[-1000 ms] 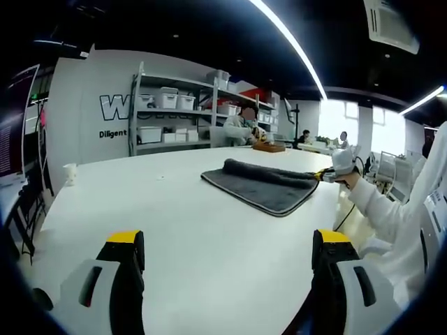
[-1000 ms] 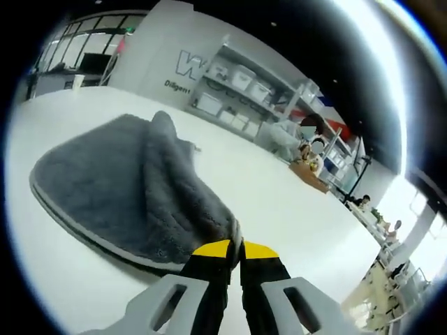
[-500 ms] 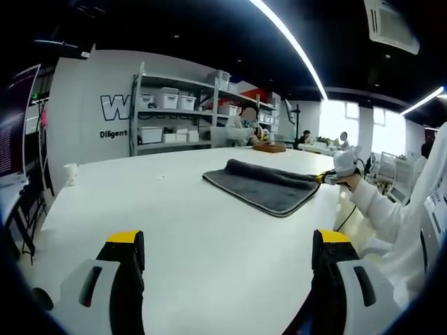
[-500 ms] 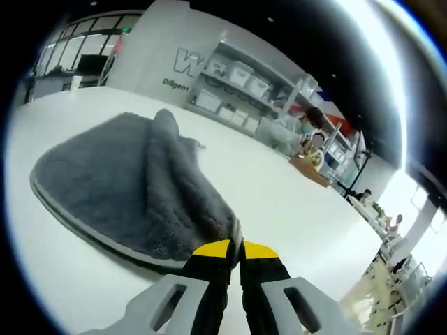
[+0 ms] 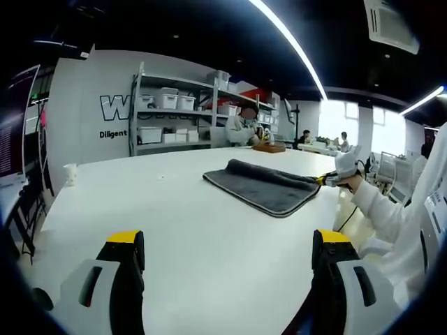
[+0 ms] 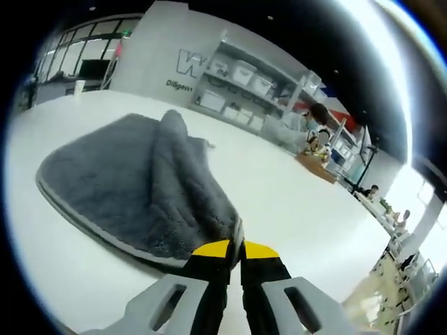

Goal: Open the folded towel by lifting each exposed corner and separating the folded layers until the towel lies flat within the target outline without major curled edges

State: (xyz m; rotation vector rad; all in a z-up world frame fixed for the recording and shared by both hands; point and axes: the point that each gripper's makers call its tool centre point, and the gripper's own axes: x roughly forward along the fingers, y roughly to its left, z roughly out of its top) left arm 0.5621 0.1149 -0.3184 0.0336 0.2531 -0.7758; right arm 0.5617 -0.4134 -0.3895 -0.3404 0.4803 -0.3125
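Note:
A grey towel (image 5: pixel 265 187) with a pale edge lies on the white table (image 5: pixel 181 223), its upper layer bunched into a ridge along the far side. In the right gripper view the same towel (image 6: pixel 133 188) spreads out to the left. My right gripper (image 6: pixel 235 249) is shut on the towel's near corner, jaws pressed together on the cloth. In the left gripper view that right gripper (image 5: pixel 328 179) shows at the towel's right end, held by a hand in a white sleeve. My left gripper (image 5: pixel 227 244) stands open over bare table, well short of the towel.
Shelving (image 5: pixel 174 115) with white bins stands against the far wall. A small white cup (image 5: pixel 70 173) sits near the table's left edge. People sit at a far table (image 5: pixel 269 146). A black chair (image 5: pixel 24 209) stands at the left.
The right gripper has drawn the held corner slightly further right, pulling the bunched layer a bit flatter. The left gripper has stayed still.

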